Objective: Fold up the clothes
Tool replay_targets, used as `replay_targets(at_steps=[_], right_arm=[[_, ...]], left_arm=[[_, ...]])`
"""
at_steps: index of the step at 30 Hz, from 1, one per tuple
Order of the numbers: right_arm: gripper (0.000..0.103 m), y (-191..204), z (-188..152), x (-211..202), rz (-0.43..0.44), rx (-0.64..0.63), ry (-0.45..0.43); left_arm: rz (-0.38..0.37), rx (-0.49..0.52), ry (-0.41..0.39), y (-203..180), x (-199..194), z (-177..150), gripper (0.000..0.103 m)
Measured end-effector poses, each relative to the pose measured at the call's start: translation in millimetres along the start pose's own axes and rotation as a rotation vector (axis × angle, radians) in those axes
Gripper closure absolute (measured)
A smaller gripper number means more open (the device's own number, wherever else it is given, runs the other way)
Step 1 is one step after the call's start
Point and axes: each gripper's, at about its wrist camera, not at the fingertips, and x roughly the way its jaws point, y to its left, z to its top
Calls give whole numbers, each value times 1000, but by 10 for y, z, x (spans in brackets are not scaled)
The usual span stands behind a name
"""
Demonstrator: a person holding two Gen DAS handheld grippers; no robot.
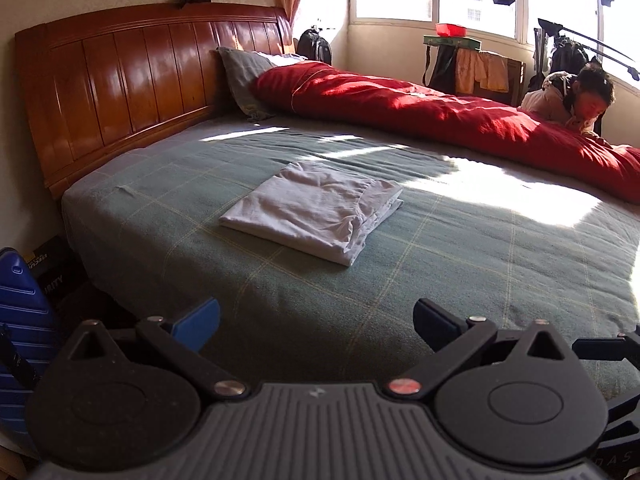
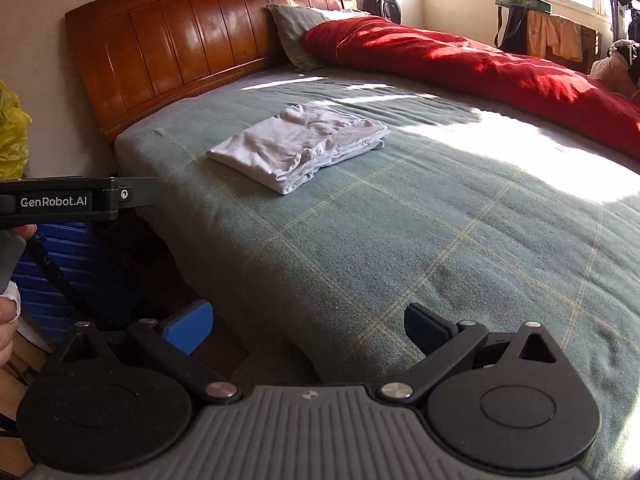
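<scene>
A pale lilac garment (image 1: 314, 210) lies folded into a neat rectangle on the green checked bedspread (image 1: 440, 264), toward the headboard side. The right wrist view shows the same folded garment (image 2: 300, 146) on the bedspread (image 2: 400, 220). My left gripper (image 1: 316, 324) is open over the near edge of the bed, well short of the garment, with nothing between its blue-padded fingers. My right gripper (image 2: 308, 326) is open too, empty, at the bed's near corner. The body of the left gripper (image 2: 76, 200) shows at the left edge of the right wrist view.
A red duvet (image 1: 440, 116) is bunched along the far side, with a grey pillow (image 1: 244, 76) against the wooden headboard (image 1: 132, 76). A person (image 1: 572, 98) leans on the bed's far right. A blue suitcase (image 1: 24, 320) stands on the floor at left. Bright sun patch (image 1: 500, 196) crosses the bedspread.
</scene>
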Motion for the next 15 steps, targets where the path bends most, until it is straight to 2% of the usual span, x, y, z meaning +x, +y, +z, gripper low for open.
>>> replay_targets(at_steps=[8, 15], right_arm=[[0, 146, -154, -188, 9, -22, -21], [0, 216, -320, -188, -3, -34, 15]], left_arm=[[-15, 33, -1, -149, -351, -210, 0], [-25, -14, 27, -72, -459, -318, 0]])
